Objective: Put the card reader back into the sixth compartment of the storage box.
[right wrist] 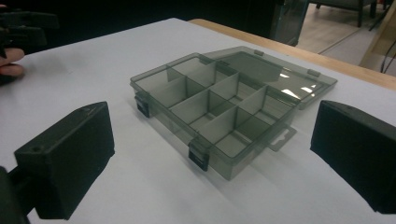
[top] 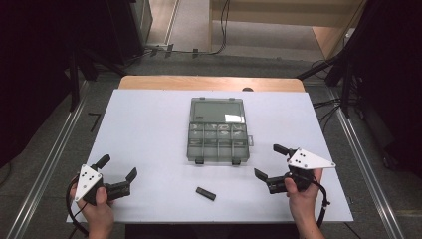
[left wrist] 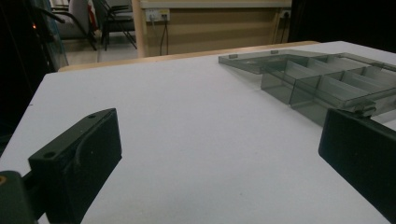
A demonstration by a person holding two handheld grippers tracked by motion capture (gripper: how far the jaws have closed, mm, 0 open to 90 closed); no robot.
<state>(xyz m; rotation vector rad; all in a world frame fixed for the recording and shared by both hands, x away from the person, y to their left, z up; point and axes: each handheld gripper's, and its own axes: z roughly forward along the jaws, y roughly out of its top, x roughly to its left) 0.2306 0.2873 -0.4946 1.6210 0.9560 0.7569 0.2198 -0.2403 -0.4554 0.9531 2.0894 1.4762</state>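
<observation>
- While the smoky plastic compartment box [top: 217,130] lies open at the centre of the high view, its lid folded back toward the top of the frame, your left gripper [top: 117,173] sits at lower left, jaws spread wide, gripping nothing.
- Your right gripper [top: 271,161] at lower right is likewise wide apart and empty, just beside the box's right edge.
- A small black block [top: 205,193] rests on the white table [top: 144,124], lower centre, between both grippers.
</observation>
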